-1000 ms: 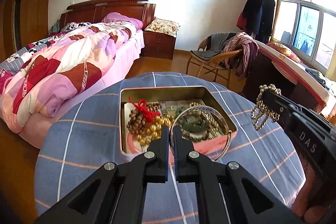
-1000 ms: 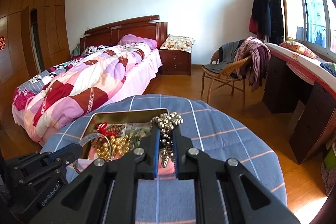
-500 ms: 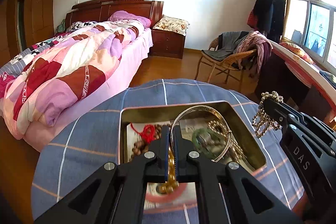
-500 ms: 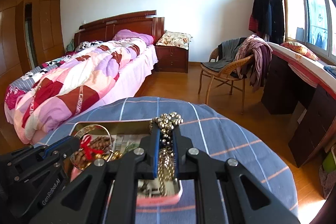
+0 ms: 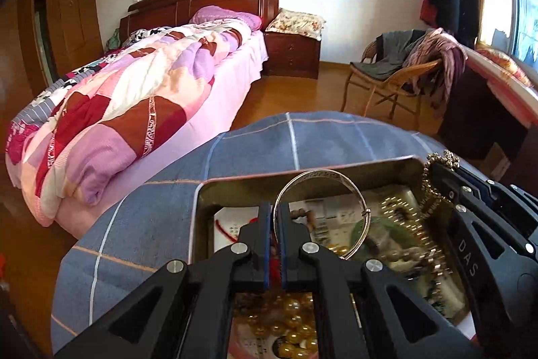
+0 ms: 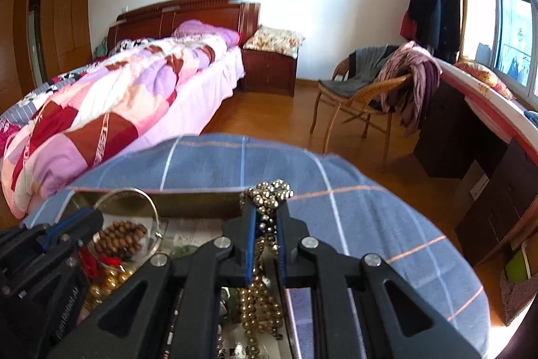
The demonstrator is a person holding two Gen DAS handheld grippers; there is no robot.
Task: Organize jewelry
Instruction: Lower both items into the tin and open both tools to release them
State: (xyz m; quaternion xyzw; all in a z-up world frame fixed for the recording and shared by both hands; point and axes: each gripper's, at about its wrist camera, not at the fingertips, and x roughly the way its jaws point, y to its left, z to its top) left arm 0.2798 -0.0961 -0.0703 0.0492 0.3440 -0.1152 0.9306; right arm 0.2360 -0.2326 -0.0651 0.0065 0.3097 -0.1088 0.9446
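Above the open gold metal tin (image 5: 201,207), the left gripper (image 5: 275,217) pinches a thin silver bangle (image 5: 319,173) upright; beside it, the right gripper (image 6: 265,211) clamps a gold beaded chain (image 6: 267,190) dangling into the tin on the blue-checked bench (image 6: 370,214).

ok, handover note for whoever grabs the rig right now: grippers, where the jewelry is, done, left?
Left gripper: shut on the silver bangle, held over the tin.
Right gripper: shut on the metal bead chain, which dangles into the tin.
Already in the tin: wooden bead bracelet, gold beads, green bangle.
Left: lower and release the bangle and the chain in the tin. No lid is in view.
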